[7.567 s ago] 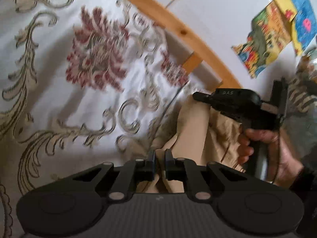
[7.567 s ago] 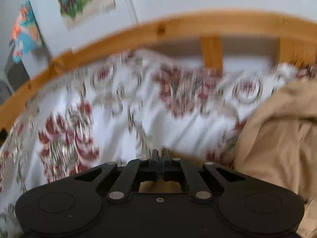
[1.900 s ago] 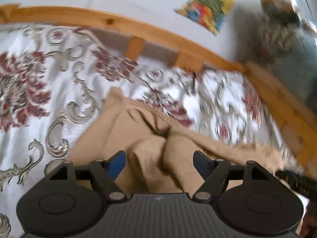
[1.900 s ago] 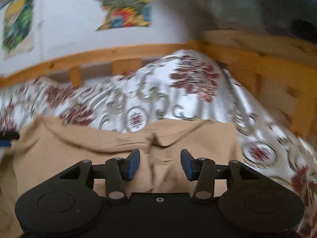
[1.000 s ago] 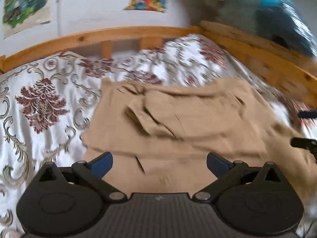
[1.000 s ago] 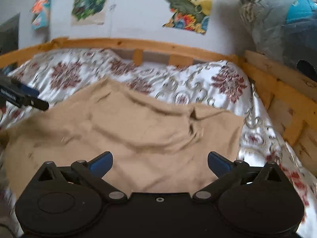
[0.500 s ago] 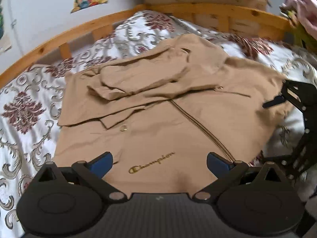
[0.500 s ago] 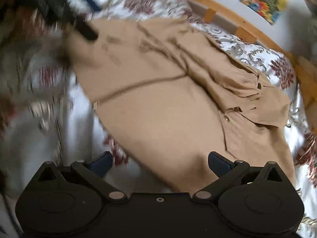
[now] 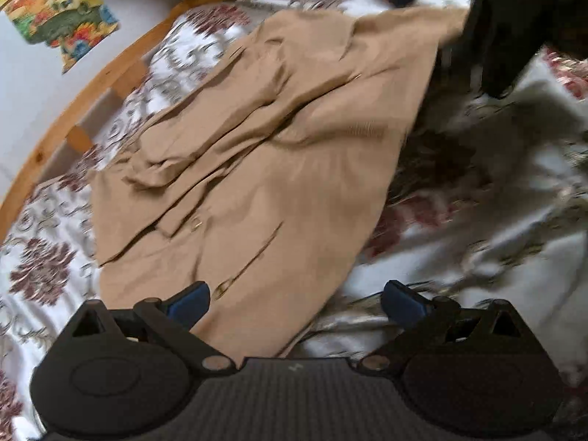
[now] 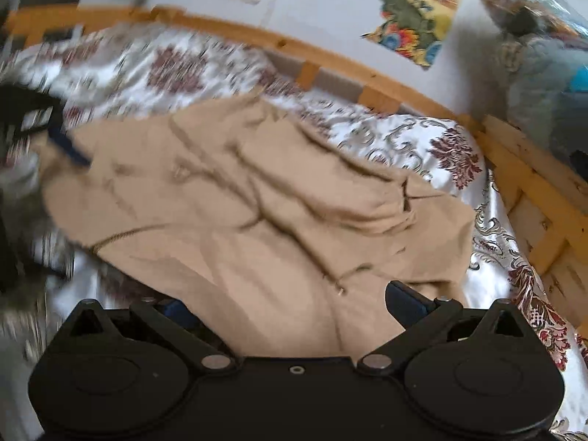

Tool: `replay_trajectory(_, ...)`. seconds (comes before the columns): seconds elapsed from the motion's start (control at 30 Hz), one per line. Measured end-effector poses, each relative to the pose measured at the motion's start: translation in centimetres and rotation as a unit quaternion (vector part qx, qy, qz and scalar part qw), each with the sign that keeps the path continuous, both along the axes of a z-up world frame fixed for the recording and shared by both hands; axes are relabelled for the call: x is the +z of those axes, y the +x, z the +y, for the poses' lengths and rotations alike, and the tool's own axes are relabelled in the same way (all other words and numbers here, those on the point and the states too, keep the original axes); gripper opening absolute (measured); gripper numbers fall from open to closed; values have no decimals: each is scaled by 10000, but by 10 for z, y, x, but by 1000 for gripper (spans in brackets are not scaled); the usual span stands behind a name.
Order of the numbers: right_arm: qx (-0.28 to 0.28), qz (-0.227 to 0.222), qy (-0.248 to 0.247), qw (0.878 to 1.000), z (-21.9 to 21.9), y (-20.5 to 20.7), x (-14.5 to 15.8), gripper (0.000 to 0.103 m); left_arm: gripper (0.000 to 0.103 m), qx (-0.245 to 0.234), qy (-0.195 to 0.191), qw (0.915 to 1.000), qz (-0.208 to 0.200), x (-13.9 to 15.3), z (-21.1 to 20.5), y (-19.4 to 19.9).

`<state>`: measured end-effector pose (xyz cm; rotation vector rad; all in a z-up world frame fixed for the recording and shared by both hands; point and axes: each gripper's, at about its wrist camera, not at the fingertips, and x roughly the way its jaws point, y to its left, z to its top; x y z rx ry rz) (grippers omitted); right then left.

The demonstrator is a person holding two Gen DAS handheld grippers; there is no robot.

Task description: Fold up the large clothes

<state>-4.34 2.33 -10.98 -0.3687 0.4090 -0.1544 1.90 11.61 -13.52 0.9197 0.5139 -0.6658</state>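
Note:
A large tan zip jacket (image 9: 279, 154) lies spread on the floral bedspread (image 9: 496, 242), with one sleeve folded across its chest. It also shows in the right wrist view (image 10: 257, 220). My left gripper (image 9: 296, 299) is open and empty, hovering above the jacket's near hem. My right gripper (image 10: 290, 307) is open and empty above the jacket's other edge. The right gripper appears as a dark blurred shape at the top right of the left wrist view (image 9: 507, 18). The left gripper shows blurred at the left edge of the right wrist view (image 10: 33, 117).
A wooden bed rail (image 10: 330, 55) runs along the far side and around the corner (image 10: 533, 169). Colourful posters (image 10: 415, 11) hang on the white wall. A grey and blue bundle (image 10: 551, 84) sits at the right beyond the rail.
Both grippers have swung to new viewpoints over the spread jacket. Both stay wide open and empty. The jacket lies flat as before.

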Motion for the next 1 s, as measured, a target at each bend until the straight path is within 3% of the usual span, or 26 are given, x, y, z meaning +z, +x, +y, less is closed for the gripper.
replay_trajectory(0.13, -69, -212, 350, 9991, -10, 7, 26, 102, 91, 519, -230, 9983, -110, 13, 9, 19)
replay_trajectory(0.23, -99, -329, 453, 9984, -15, 12, 40, 102, 74, 924, -488, 9944, -185, 29, 20, 34)
replay_trajectory(0.33, -132, -442, 452, 9979, -18, 11, 49, 102, 60, 1259, -1101, 9859, -55, 52, 38, 48)
replay_trajectory(0.4, -139, -445, 491, 9977, -21, 7, 49, 102, 39, 1377, -1566, 9780, 75, 67, 51, 55)
replay_trajectory(0.5, -80, -210, 659, 9976, -23, -5, 35, 102, 38, 1411, -1928, 9710, 98, 79, 62, 61)
replay_trajectory(0.63, 37, 393, 670, 9970, -20, -32, -8, 100, 43, 1289, -1568, 9792, 66, 82, 64, 64)
replay_trajectory(0.7, -189, 610, 353, 9973, -18, -44, -28, 95, 67, 1278, -1140, 9852, -45, 79, 61, 64)
replay_trajectory(0.77, -472, 647, 104, 9967, -19, -52, -43, 92, 74, 1285, -752, 9888, -123, 75, 65, 64)
replay_trajectory(0.87, -949, 527, 70, 9941, -34, -62, -53, 81, 72, 1426, -431, 9888, -79, 69, 74, 72)
replay_trajectory(0.93, -1050, 439, 288, 9931, -46, -65, -54, 77, 66, 1452, -409, 9885, 92, 67, 79, 75)
replay_trajectory(0.97, -989, 374, 405, 9936, -51, -67, -54, 70, 53, 1433, -418, 9886, 175, 66, 80, 75)
replay_trajectory(1.0, -918, 345, 448, 9942, -53, -68, -53, 49, 37, 1377, -406, 9894, 234, 65, 79, 73)
